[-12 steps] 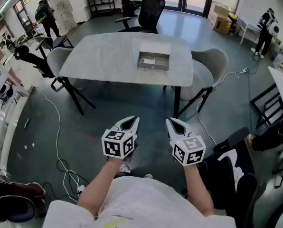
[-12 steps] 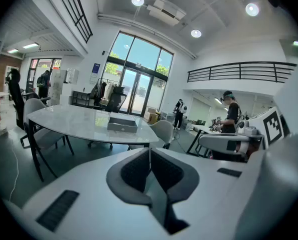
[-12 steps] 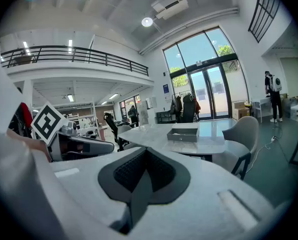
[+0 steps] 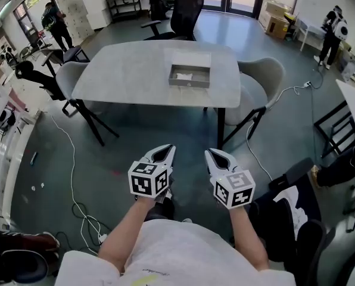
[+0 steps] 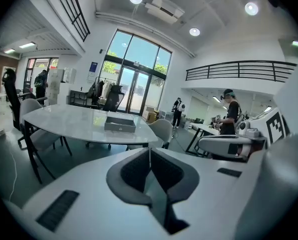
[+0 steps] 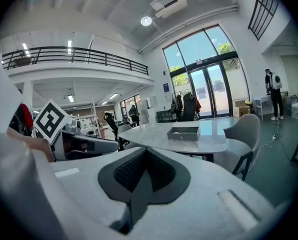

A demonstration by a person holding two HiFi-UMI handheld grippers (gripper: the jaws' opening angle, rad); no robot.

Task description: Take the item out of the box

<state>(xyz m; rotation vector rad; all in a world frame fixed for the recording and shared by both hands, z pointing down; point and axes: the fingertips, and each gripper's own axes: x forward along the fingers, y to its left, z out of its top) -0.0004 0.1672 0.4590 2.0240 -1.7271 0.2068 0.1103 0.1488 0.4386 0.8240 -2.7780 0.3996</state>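
A shallow grey box (image 4: 189, 75) lies on the pale table (image 4: 124, 70), far ahead of me, with a small white item (image 4: 183, 75) inside it. The box (image 5: 120, 124) shows small in the left gripper view and likewise the box (image 6: 184, 132) in the right gripper view. My left gripper (image 4: 164, 153) and right gripper (image 4: 214, 157) hang side by side above the floor, well short of the table. Both are shut with nothing between their jaws. Their marker cubes face up toward me.
Grey chairs (image 4: 262, 82) stand at the table's right and left (image 4: 67, 76), and a black office chair (image 4: 185, 14) behind it. Cables (image 4: 76, 207) trail over the floor to my left. People stand at the far left and far right. A dark chair (image 4: 302, 219) is close at my right.
The table and box have shifted slightly left and up in the head view as I moved a little. Both grippers stay shut and side by side.
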